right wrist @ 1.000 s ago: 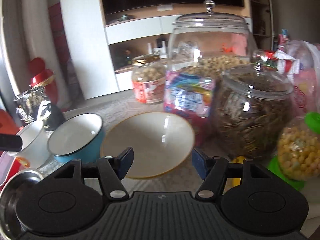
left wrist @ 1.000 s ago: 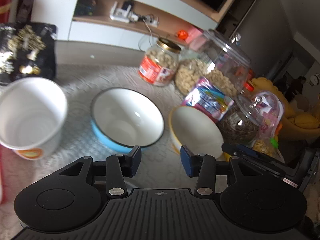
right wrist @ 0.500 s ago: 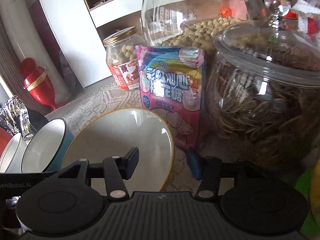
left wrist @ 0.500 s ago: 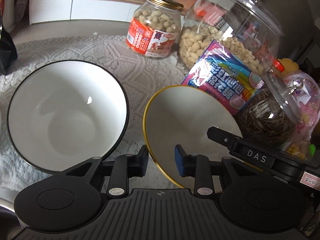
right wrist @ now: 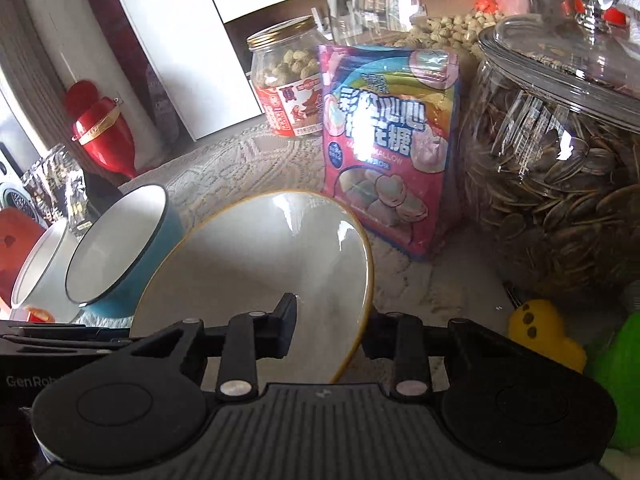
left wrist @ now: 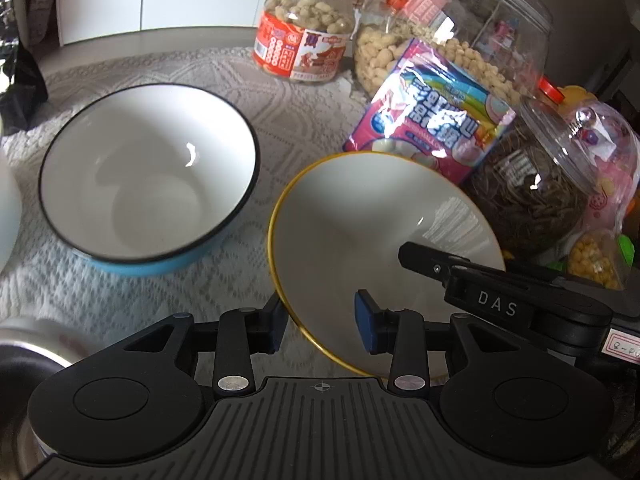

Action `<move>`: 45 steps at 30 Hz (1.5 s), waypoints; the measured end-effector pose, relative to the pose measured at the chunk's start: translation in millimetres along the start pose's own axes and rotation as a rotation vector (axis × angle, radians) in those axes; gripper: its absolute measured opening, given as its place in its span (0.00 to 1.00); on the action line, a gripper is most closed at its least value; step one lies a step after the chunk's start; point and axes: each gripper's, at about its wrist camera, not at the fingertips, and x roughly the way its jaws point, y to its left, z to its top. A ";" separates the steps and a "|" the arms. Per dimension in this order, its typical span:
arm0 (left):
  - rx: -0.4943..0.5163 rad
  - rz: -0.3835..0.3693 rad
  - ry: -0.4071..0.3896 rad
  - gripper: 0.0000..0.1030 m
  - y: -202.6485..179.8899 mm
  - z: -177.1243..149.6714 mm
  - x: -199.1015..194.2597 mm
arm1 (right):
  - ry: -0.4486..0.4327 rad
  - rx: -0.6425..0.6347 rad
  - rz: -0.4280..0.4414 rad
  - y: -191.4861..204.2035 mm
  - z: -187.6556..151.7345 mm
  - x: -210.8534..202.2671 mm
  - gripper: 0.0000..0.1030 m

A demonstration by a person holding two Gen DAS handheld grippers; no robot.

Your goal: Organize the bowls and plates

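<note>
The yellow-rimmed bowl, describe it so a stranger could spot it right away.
On the white lace tablecloth, find the pink marshmallow bag leaning on the glass jars. Directly before it sits a shallow white bowl; its thin yellow rim distinguishes it from the blue, black-rimmed bowl beside it.

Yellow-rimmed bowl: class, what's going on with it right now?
Both tongs straddle the yellow-rimmed bowl, tilted on the lace cloth. The left tongs bracket its near-left rim; the right tongs bracket the opposite rim. Neither looks clamped yet. The blue bowl sits untouched alongside.
</note>
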 end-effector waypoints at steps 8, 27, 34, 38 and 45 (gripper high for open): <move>0.033 -0.016 0.059 0.39 6.8 -38.5 -31.7 | 0.088 -0.055 0.078 12.2 -46.5 -34.8 0.32; 0.096 -0.033 -0.046 0.34 23.2 -43.1 -71.6 | 0.016 -0.183 -0.013 33.1 -34.7 -66.1 0.45; 0.105 0.067 -0.204 0.34 41.8 -11.1 -95.5 | -0.042 -0.176 -0.010 57.0 11.8 -58.6 0.52; 0.094 0.138 -0.231 0.34 60.5 8.0 -91.2 | 0.022 -0.158 0.028 75.7 31.8 -29.3 0.52; -0.064 0.146 -0.197 0.34 121.9 49.0 -72.5 | 0.097 -0.053 -0.054 89.0 58.5 27.1 0.57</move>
